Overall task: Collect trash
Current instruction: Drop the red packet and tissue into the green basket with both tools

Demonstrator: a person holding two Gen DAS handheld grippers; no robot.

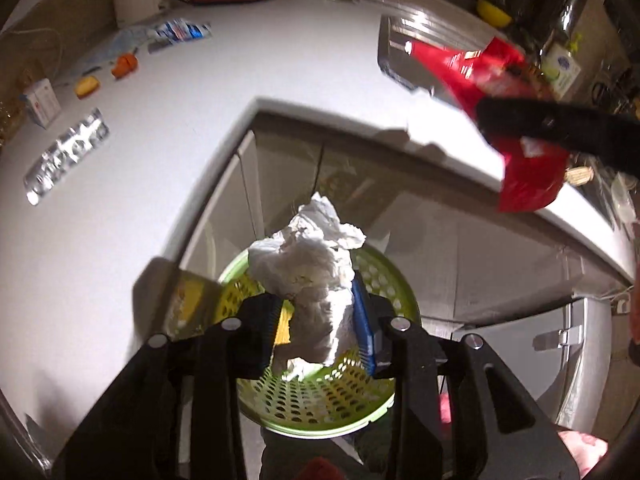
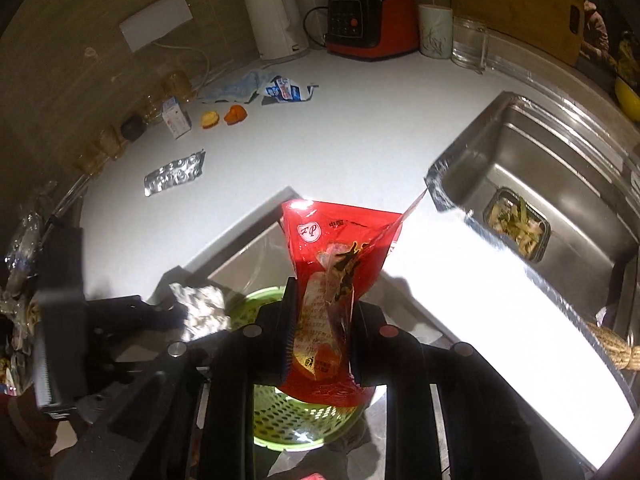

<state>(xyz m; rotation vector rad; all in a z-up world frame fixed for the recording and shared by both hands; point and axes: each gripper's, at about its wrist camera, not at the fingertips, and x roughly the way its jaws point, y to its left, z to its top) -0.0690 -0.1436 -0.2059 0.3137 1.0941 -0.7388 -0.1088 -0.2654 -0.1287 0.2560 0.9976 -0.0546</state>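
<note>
In your left wrist view, your left claw point(image 1: 320, 328) pinches a crumpled white paper towel point(image 1: 316, 264) above the green perforated basket point(image 1: 320, 404). In your right wrist view, your right claw point(image 2: 322, 340) pinches a red snack wrapper point(image 2: 336, 276) over that basket, beside the white table point(image 2: 340, 152).

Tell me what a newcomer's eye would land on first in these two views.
The red wrapper pinched in the right gripper, glaring against the white counter. Next, the crumpled white tissue between the left gripper's fingers, directly above the green basket below the counter edge.
</note>
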